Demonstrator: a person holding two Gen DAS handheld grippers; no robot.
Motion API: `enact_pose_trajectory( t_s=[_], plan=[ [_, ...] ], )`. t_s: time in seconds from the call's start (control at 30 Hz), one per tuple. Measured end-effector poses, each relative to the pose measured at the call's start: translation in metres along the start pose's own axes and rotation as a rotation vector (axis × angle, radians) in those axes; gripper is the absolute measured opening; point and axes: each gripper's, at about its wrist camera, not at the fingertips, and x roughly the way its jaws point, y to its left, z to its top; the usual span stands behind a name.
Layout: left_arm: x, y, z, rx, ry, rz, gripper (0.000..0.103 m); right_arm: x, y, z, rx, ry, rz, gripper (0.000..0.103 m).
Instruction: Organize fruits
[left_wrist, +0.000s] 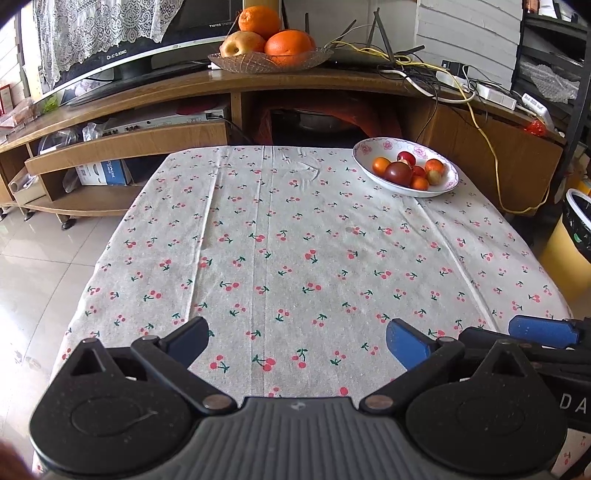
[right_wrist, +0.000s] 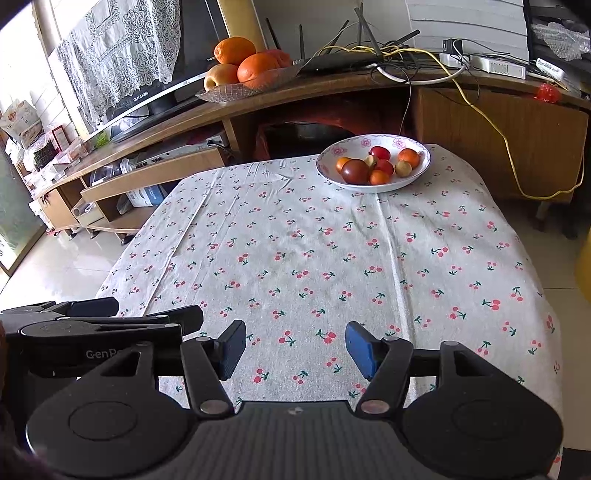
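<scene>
A white flowered bowl (left_wrist: 364, 154) stands at the far right of the cherry-print table; it also shows in the right wrist view (right_wrist: 328, 164). It holds several small fruits: a dark plum (left_wrist: 398, 173), red ones and small orange ones (right_wrist: 409, 157). My left gripper (left_wrist: 297, 341) is open and empty over the near table edge. My right gripper (right_wrist: 295, 349) is open and empty beside it, and its blue finger (left_wrist: 541, 330) shows at the right of the left wrist view. Both are far from the bowl.
A glass dish (left_wrist: 236, 61) with oranges and an apple sits on the wooden TV stand behind the table, next to a TV (left_wrist: 110, 55), a router and tangled cables (left_wrist: 424, 62). A yellow bin (left_wrist: 569, 254) stands right of the table. Tiled floor lies to the left.
</scene>
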Motion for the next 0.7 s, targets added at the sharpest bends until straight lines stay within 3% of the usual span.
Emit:
enact_pose_trajectory(
  t_s=[0.7],
  plan=[
    [-0.003,-0.003,-0.0039,0.031,-0.035,0.024,0.103,-0.0006,0.0035,-0.0031,-0.013,-0.008,-0.014,0.056]
  ],
)
